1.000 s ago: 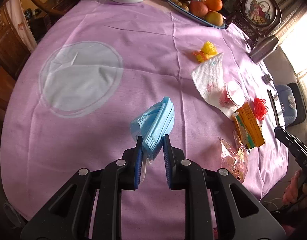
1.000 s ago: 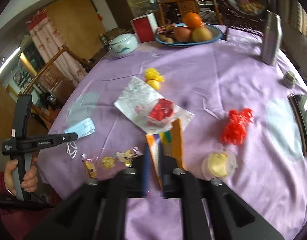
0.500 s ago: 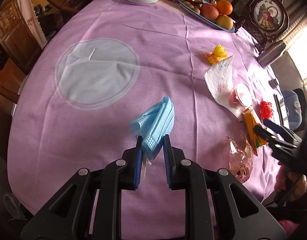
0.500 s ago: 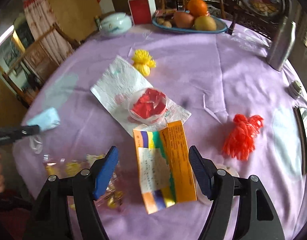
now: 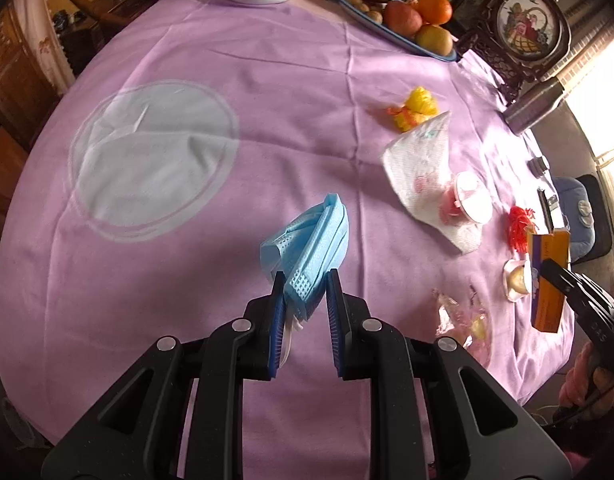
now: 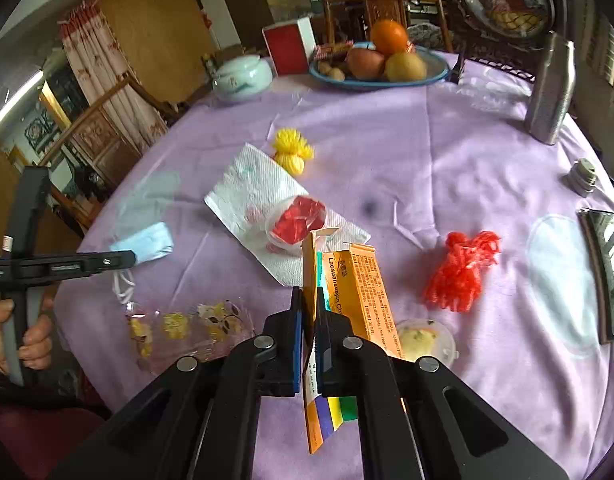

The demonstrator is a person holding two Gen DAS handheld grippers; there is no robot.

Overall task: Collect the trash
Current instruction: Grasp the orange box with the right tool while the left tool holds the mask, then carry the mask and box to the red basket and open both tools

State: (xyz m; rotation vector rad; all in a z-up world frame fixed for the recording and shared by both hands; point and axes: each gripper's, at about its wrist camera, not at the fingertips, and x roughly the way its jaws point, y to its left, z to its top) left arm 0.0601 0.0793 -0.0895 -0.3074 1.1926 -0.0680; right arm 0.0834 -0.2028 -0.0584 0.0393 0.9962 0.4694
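Your right hand-held gripper [image 6: 310, 312] is clenched on the orange carton [image 6: 357, 300], its long axis running away from you near the desk's [image 6: 447, 152] front edge, while your left hand-held gripper [image 5: 305, 300] grips the blue mask [image 5: 311, 240].

On the table: one blue face mask [image 5: 311, 240], one white paper napkin [image 6: 259, 204], one orange carton [image 6: 359, 288], one clear printed wrapper [image 6: 187, 330], and two net bundles, one yellow [image 6: 291, 152] and one red [image 6: 461, 268]. Two small plastic cups are counted, one with red contents [image 6: 297, 224] and one with pale yellow contents [image 6: 425, 340], along with one blue fruit plate [image 6: 435, 76] carrying three large fruits, one white lidded jar [image 6: 241, 76], one red box [image 6: 287, 46], one metal flask [image 6: 549, 92] and one phone [image 6: 607, 268]. Two grippers are present, the left gripper [image 5: 305, 294] and the right gripper [image 6: 307, 312].
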